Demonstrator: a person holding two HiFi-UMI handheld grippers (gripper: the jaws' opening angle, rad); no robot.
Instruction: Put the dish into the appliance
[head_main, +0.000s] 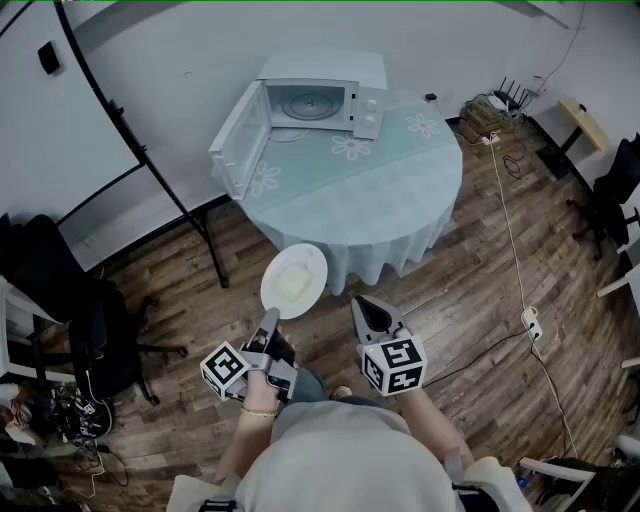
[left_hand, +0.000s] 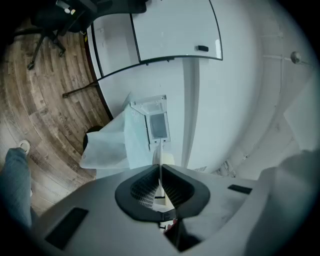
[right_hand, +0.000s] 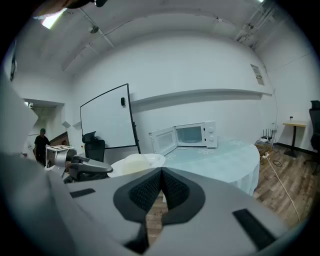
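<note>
White dish (head_main: 293, 280) w/ a pale cream mound on it is up in the air, well short of the microwave (head_main: 320, 70). It's off the near edge of the round table (head_main: 390, 180) that carries the microwave, over the wood floor (head_main: 470, 330).

L gripper (head_main: 272, 316) has it. Jaws are pinched on the dish rim at the side farthest from the microwave, dish approx. level. In the L gripper view the dish shows edge-on as a thin line btwn the jaws, pads pressed on both faces, microwave straight ahead beyond it.

R gripper (head_main: 360, 303) sits just beside the dish, to its right facing the microwave, not touching it. Jaws are together w/ nothing btwn them; the R gripper view shows the pads meeting.

Microwave is white and stands at the far side of the table by the wall. Its door (head_main: 240, 135) is swung wide open to the left, and the glass turntable (head_main: 308, 103) shows inside. Cloth on the table is pale blue-green w/ white flowers.

Whiteboard (right_hand: 107, 120) on a black stand is left of the microwave. A black office chair (right_hand: 95, 148) is below the board, also left of the microwave.
</note>
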